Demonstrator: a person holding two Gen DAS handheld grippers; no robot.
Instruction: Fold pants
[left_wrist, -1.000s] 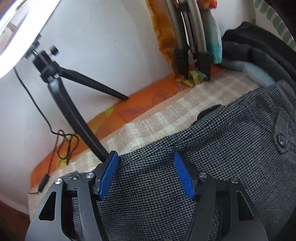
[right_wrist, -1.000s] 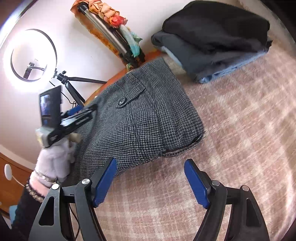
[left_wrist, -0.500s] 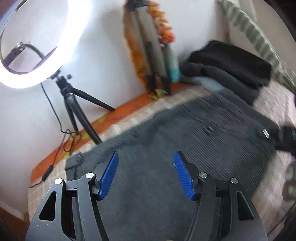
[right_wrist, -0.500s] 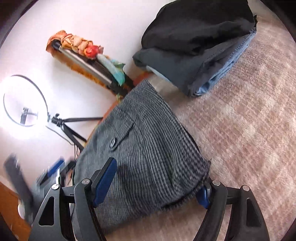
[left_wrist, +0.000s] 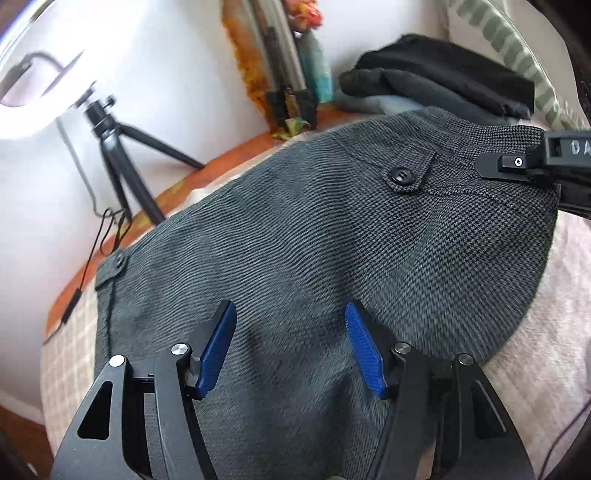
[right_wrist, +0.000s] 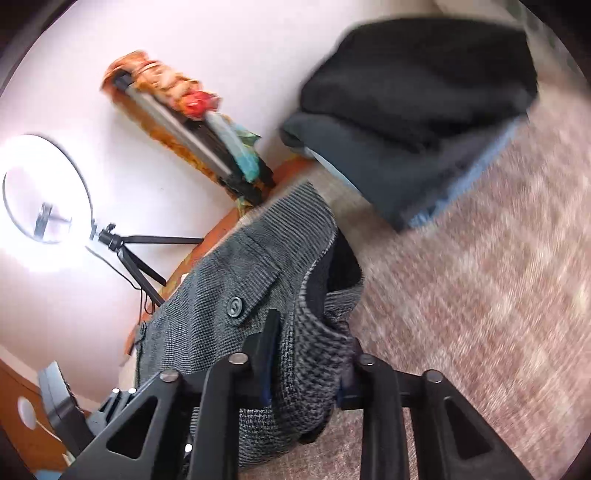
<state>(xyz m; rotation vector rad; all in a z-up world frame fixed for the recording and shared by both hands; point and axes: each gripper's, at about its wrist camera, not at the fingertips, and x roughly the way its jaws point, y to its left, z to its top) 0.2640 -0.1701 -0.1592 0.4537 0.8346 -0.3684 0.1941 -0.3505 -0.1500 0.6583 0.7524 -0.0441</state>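
Grey houndstooth pants (left_wrist: 314, 251) lie folded on the checked bed cover, with a buttoned pocket flap (left_wrist: 404, 177) near the far side. My left gripper (left_wrist: 290, 343) hovers open over the near part of the pants, empty. My right gripper (right_wrist: 308, 354) is shut on the bunched edge of the pants (right_wrist: 314, 354), lifting it off the bed; it also shows in the left wrist view (left_wrist: 532, 166) at the pants' far right corner. The pants (right_wrist: 240, 288) stretch away to the left from the grip.
A stack of folded dark and blue clothes (right_wrist: 417, 122) lies on the bed beyond the pants. A ring light (right_wrist: 40, 192) on a tripod (left_wrist: 122, 166) and a folded stand wrapped in coloured cloth (right_wrist: 192, 136) stand by the white wall. Pink checked bed cover (right_wrist: 480, 295) spreads to the right.
My right gripper has moved onto the pants' edge and closed on it, raising the fabric. My left gripper has lifted away from the pants and stays open.
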